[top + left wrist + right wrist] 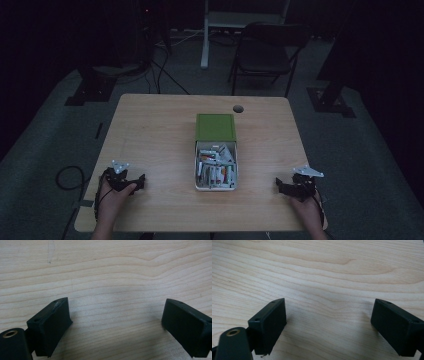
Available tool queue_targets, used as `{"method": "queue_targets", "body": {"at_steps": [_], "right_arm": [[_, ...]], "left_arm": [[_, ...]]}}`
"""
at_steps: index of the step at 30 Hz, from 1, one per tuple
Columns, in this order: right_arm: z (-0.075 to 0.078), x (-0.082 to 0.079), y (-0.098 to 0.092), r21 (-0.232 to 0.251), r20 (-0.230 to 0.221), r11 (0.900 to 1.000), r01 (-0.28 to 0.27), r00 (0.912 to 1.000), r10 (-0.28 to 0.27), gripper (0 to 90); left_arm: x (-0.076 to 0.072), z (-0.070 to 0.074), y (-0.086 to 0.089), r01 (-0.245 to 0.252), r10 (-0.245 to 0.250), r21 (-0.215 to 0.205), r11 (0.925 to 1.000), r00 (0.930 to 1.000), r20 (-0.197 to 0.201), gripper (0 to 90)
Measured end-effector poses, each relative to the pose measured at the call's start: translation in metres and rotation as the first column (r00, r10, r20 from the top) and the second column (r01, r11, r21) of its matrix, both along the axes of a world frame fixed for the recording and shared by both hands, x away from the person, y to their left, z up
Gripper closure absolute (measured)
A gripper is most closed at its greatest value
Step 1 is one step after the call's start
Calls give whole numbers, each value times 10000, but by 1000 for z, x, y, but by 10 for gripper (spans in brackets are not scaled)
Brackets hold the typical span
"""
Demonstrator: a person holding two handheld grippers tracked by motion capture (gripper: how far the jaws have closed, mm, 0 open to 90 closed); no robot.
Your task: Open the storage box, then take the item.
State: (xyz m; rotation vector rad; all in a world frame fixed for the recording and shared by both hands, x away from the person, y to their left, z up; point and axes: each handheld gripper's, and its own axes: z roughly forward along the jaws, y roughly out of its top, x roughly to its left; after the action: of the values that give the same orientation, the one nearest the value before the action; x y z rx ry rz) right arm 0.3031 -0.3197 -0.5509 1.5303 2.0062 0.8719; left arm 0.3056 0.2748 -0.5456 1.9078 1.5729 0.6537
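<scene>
Claws are resting at the near corners of the table [150, 125], and we are holding one in each hand. We are keeping the left claw [131, 182] near the near left edge, its jaws spread wide with nothing between them; in the left gripper view [116, 322] we are seeing bare wood grain in the gap. We are keeping the right claw [286, 186] near the near right edge, likewise released, and in the right gripper view [328, 322] bare table is lying between its jaws.

Between the two claws, in the middle of the table, a white box [216, 170] is sitting open, crammed with small tubes and sticks [215, 167] lying in a jumble; we cannot tell what each one is. Its green lid [215, 127] is lying flat, touching the far end of the box. Both claws are sitting well apart from the box, one on each side.

Beyond the far edge of the table, a dark chair [265, 52] is standing on the floor.
</scene>
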Motion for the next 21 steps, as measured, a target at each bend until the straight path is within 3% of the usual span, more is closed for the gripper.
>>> {"method": "queue_targets", "body": {"at_steps": [9, 21], "right_arm": [[0, -1, -1, 12, -17, 9999, -140, 9999, 140, 124], [6, -5, 0, 306, -558, 9990, -328, 9978, 345, 128]], "left_arm": [[0, 0, 0, 3, -3, 2, 10000, 10000, -9, 83], [0, 0, 0, 4, -4, 6, 10000, 10000, 2, 82]]}}
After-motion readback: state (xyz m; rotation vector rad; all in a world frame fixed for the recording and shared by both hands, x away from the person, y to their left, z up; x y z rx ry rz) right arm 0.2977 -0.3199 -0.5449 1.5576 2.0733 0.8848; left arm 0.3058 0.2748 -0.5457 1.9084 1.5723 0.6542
